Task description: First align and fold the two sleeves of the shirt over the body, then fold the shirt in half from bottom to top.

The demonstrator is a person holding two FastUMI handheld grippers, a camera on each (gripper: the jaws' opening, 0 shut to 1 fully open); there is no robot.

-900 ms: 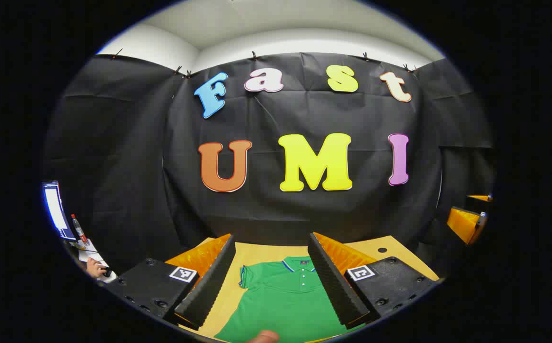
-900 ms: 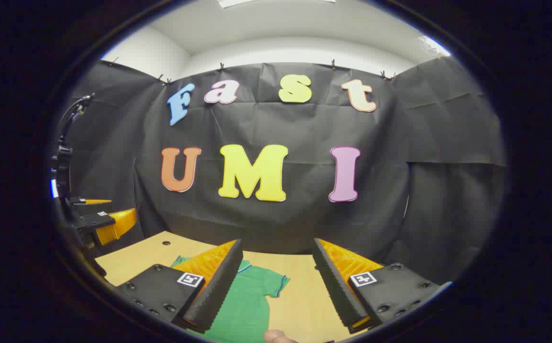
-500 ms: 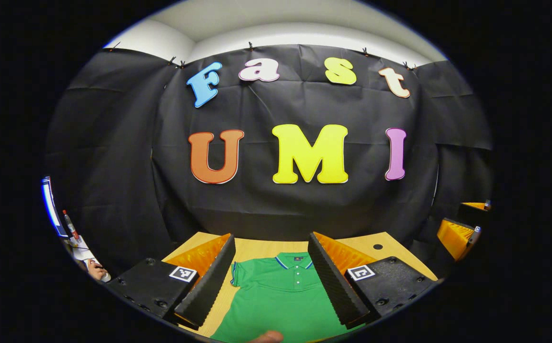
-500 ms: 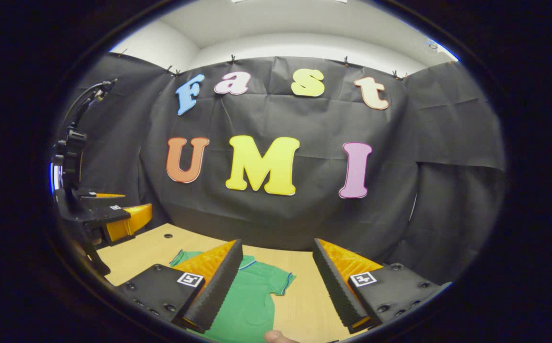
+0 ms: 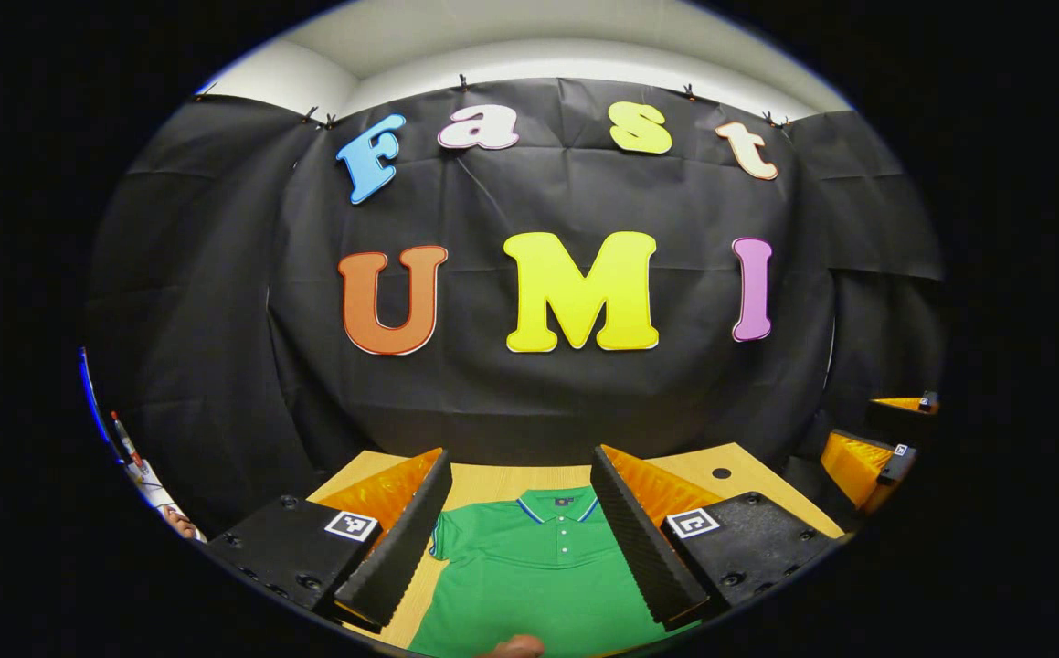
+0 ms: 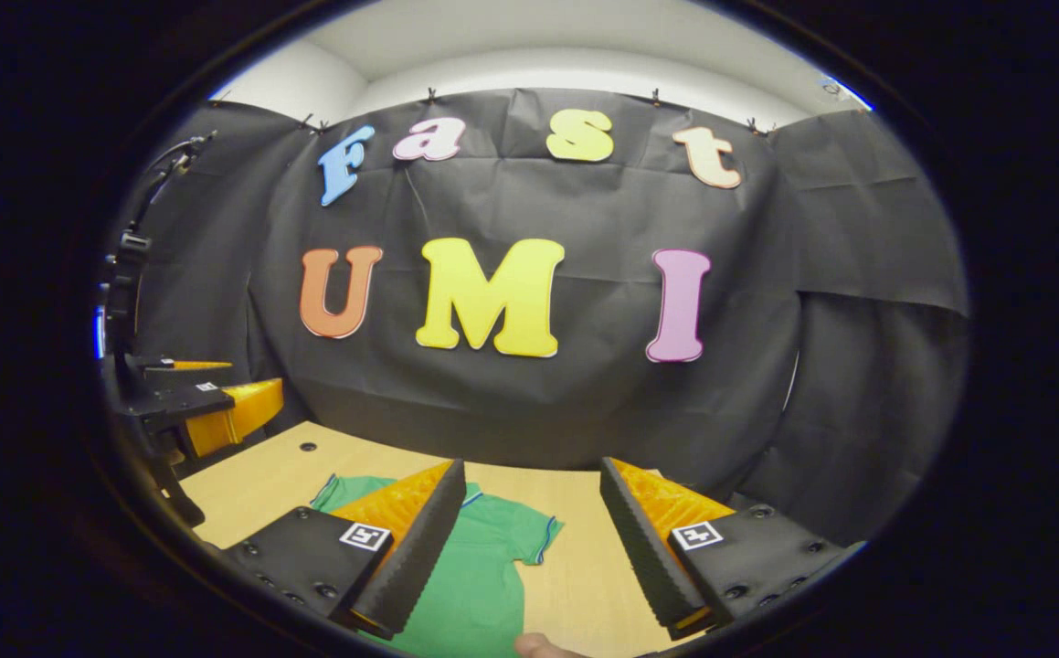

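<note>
knit polo shirt flat | wood table | both tongs wide, ribbed pads

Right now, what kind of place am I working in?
Most likely a recording booth, not a home: black cloth wall clipped up behind a light wooden table, where a green polo shirt lies flat. Both grippers, left and right, hang open.
</note>
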